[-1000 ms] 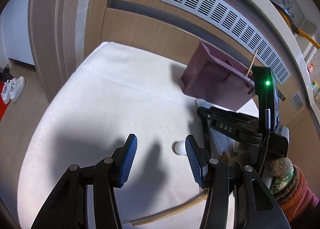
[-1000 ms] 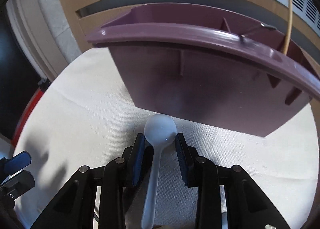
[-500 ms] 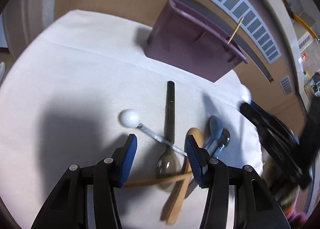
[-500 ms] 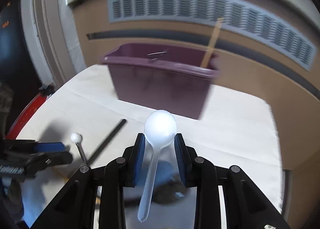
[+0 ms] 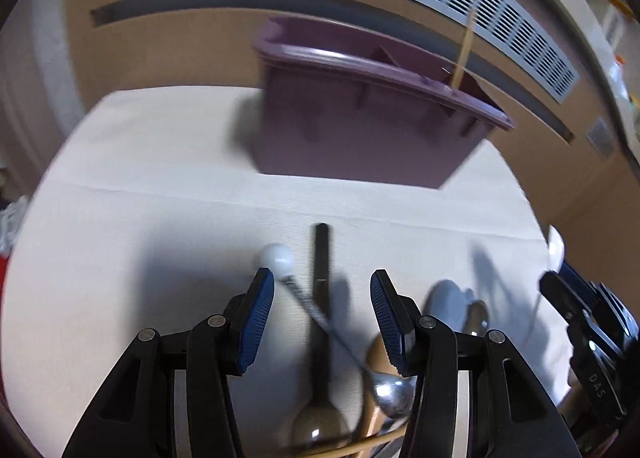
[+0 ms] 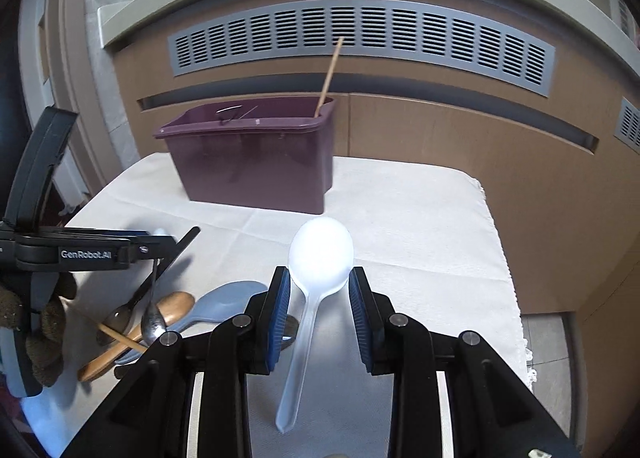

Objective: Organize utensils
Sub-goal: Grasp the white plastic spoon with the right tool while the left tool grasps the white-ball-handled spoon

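My right gripper (image 6: pixel 318 286) is shut on a white plastic spoon (image 6: pixel 320 254), bowl forward, held above the white cloth. A purple utensil caddy (image 6: pixel 256 162) stands at the back with a wooden chopstick (image 6: pixel 329 76) in it. My left gripper (image 5: pixel 322 306) is open, low over a pile of utensils: a metal spoon with a white ball end (image 5: pixel 277 257), a black-handled spoon (image 5: pixel 321 258), a wooden spoon (image 6: pixel 160 312) and a blue-grey spoon (image 6: pixel 228 298). The left gripper also shows in the right wrist view (image 6: pixel 152 248).
The white cloth (image 6: pixel 420 226) covers the table, with its right edge near a wooden cabinet (image 6: pixel 460 138) with grey vents. The caddy also shows in the left wrist view (image 5: pixel 360 126).
My right gripper has lifted the white spoon and pulled back from the caddy. My left gripper has swung over the utensil pile and moved closer to it.
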`<action>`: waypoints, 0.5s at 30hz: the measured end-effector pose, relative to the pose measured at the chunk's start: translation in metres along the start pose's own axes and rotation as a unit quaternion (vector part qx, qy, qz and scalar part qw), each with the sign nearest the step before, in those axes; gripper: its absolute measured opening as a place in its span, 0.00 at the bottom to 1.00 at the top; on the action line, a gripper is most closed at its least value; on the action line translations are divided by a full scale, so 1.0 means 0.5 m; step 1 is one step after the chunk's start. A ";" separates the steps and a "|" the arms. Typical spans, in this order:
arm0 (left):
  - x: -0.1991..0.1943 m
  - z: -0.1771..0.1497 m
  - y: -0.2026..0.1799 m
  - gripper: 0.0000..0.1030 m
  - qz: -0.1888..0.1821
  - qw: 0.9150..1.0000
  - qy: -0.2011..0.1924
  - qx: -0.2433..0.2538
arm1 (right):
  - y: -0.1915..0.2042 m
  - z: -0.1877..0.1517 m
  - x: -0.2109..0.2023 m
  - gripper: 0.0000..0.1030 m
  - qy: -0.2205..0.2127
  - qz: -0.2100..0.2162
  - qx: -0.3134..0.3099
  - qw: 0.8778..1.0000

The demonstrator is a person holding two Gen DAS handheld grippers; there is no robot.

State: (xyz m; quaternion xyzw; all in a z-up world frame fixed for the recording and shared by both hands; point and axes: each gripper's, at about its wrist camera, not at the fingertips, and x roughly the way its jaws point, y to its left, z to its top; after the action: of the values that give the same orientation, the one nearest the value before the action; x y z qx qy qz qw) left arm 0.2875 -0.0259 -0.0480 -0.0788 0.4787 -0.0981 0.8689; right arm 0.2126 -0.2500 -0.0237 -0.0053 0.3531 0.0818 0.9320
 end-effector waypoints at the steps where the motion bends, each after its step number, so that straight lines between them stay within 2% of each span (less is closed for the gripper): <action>1: -0.005 -0.001 0.008 0.47 0.016 1.000 -0.003 -0.011 | 0.000 -0.001 -0.001 0.27 -0.002 0.000 0.000 1.000; 3: -0.006 0.000 0.024 0.43 0.040 0.999 -0.001 -0.030 | 0.001 -0.002 -0.003 0.27 -0.007 0.006 0.000 1.000; 6: 0.014 0.009 0.037 0.36 0.046 0.998 0.018 -0.047 | 0.006 -0.005 -0.007 0.27 -0.012 0.011 -0.006 1.000; 13: 0.066 0.027 0.000 0.29 0.056 0.998 0.032 -0.014 | 0.003 -0.008 -0.016 0.27 -0.023 0.004 -0.008 1.000; 15: 0.069 0.028 -0.004 0.23 0.053 0.998 0.019 0.001 | 0.001 -0.010 -0.014 0.27 -0.022 0.006 -0.005 1.000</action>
State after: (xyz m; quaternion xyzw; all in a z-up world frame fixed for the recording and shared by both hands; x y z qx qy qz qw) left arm 0.3170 -0.0355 -0.0684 -0.0507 0.4986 -0.0536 0.8637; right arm 0.2041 -0.2510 -0.0226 -0.0061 0.3322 0.0893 0.9389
